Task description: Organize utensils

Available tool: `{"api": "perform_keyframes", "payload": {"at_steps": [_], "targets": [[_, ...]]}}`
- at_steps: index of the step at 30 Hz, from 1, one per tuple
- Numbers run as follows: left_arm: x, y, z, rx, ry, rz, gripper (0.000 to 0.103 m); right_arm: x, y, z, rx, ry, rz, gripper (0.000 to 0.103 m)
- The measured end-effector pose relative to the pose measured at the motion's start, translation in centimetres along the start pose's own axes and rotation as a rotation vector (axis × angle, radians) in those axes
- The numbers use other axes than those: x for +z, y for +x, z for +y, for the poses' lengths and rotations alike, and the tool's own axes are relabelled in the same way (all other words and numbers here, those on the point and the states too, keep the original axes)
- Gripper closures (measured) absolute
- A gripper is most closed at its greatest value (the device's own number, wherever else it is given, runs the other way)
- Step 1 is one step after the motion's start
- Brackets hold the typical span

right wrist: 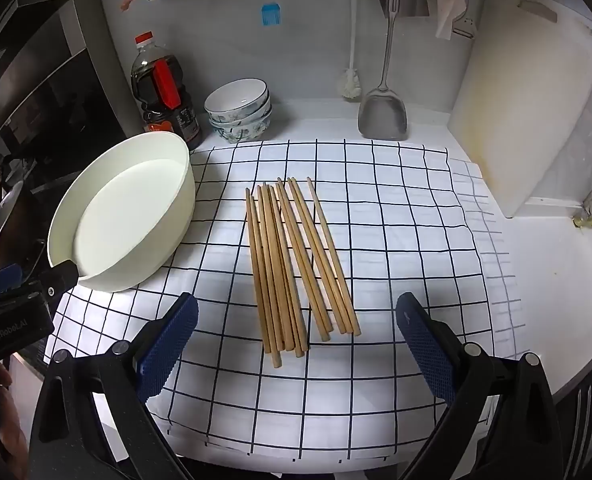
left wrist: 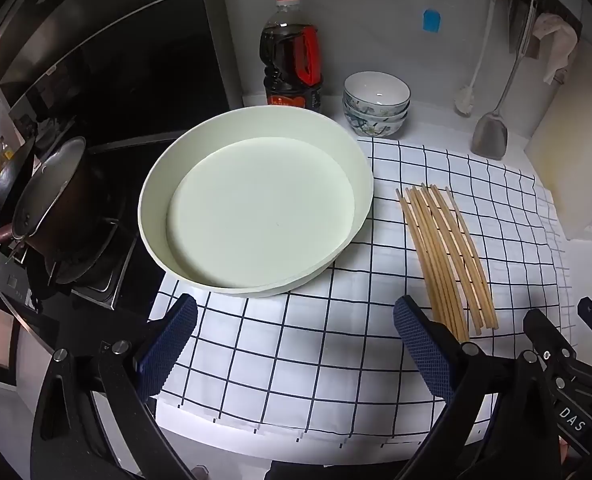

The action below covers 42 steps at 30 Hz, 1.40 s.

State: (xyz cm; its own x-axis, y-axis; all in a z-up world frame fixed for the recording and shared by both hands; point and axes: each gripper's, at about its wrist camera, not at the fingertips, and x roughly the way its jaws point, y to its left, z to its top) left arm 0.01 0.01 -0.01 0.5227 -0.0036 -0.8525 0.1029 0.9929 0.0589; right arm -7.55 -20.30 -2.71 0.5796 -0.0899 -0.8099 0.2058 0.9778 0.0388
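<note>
Several wooden chopsticks (right wrist: pixel 296 264) lie side by side on a white checked cloth (right wrist: pixel 396 240); they also show in the left wrist view (left wrist: pixel 444 256). A round cream basin (left wrist: pixel 255 200) sits empty at the cloth's left edge, also in the right wrist view (right wrist: pixel 127 216). My left gripper (left wrist: pixel 296 344) is open and empty, hovering over the cloth just in front of the basin. My right gripper (right wrist: pixel 296 348) is open and empty, hovering over the near ends of the chopsticks, with its jaws wide on either side.
A soy sauce bottle (right wrist: pixel 163 92), stacked patterned bowls (right wrist: pixel 239 112), a metal spatula (right wrist: pixel 382 112) and a brush (right wrist: pixel 350 80) stand along the back wall. A white cutting board (right wrist: pixel 524 112) leans at right. A pot (left wrist: pixel 51 200) sits on the stove at left.
</note>
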Motion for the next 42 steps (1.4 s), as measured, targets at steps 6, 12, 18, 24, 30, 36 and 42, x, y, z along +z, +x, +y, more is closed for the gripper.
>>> {"api": "perform_keyframes", "payload": {"at_steps": [6,12,18,24,30,36,42], "targets": [[0.00,0.05,-0.17,-0.005,0.003,0.004,0.006,-0.04,0.20,0.02,-0.002,0.003,-0.001,0.008],[0.69,0.17,0.68,-0.007,0.002,0.012,0.006,-0.10,0.72,0.25,0.003,-0.005,0.002,0.008],[0.21,0.10,0.39,-0.001,-0.011,-0.002,0.006,0.13,0.31,0.12,0.004,-0.003,-0.005,0.008],[0.26,0.10,0.33,-0.002,-0.010,-0.006,0.006,0.18,0.27,0.12,0.005,-0.005,-0.002,0.008],[0.37,0.03,0.38,-0.001,-0.010,-0.011,0.006,0.18,0.26,0.08,0.002,-0.001,-0.007,0.008],[0.41,-0.02,0.35,0.001,-0.008,-0.018,0.006,0.28,0.23,0.11,0.003,-0.001,-0.005,0.008],[0.37,-0.11,0.33,0.001,-0.009,-0.021,0.006,0.24,0.29,0.09,0.002,0.001,-0.003,0.008]]}}
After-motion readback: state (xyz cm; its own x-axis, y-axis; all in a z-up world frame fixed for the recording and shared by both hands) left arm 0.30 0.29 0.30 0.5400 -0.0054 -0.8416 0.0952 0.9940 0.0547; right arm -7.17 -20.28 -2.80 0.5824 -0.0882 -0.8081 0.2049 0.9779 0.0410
